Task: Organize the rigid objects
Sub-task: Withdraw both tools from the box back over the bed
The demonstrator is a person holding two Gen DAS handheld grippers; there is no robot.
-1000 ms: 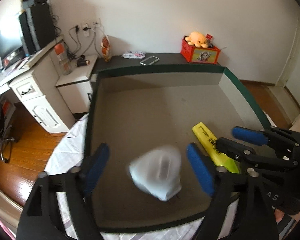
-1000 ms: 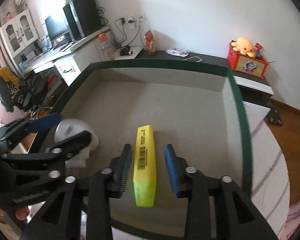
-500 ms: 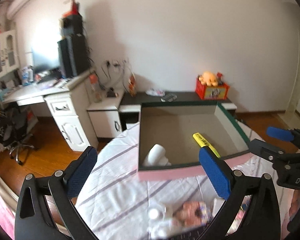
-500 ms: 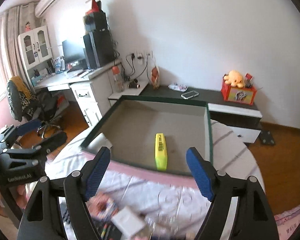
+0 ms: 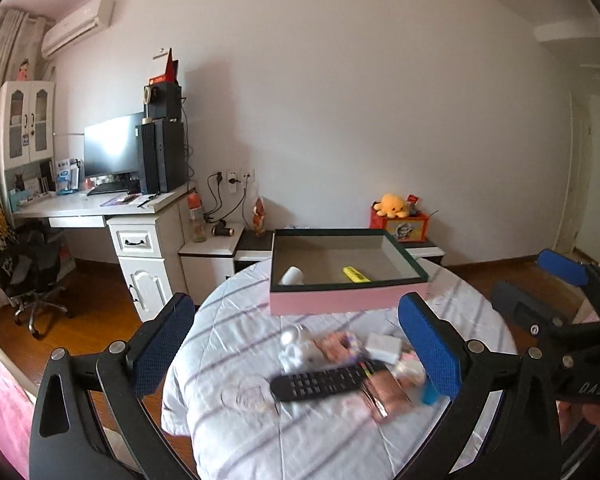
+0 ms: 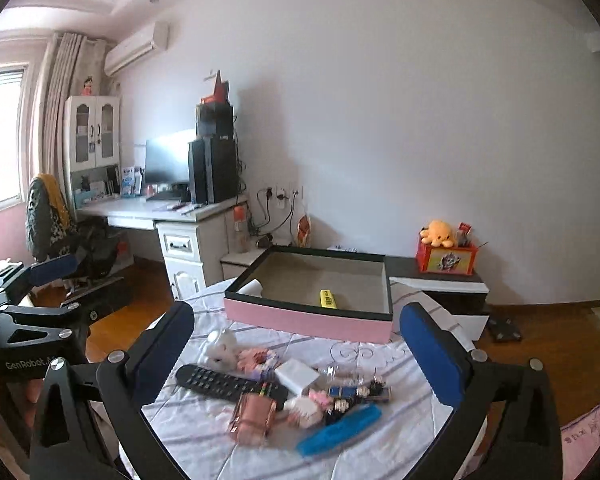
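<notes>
A pink box point(image 5: 348, 298) with a dark green rim stands at the far side of the round table point(image 5: 240, 420). In it lie a yellow highlighter point(image 5: 356, 274) and a white cup-like object point(image 5: 292, 276). Nearer to me is a pile with a black remote point(image 6: 228, 382), a white charger block point(image 6: 298, 374), a white figurine point(image 6: 222, 346), a pink clear case point(image 6: 252, 416) and a blue item point(image 6: 340, 430). My left gripper point(image 5: 295, 308) hangs open above the pile, nothing between its fingers. My right gripper point(image 6: 297, 314) is opening, also with nothing in it.
A white desk point(image 5: 100, 208) with a monitor and a tower stands at the left, an office chair point(image 5: 32, 276) before it. Behind the table a low cabinet carries a red box point(image 6: 446, 260) with a yellow plush. Wooden floor surrounds the table.
Both grippers have drawn back and up, out of the box to above the pile. The highlighter and the white object stay in the box. Both jaws have widened, the right most.
</notes>
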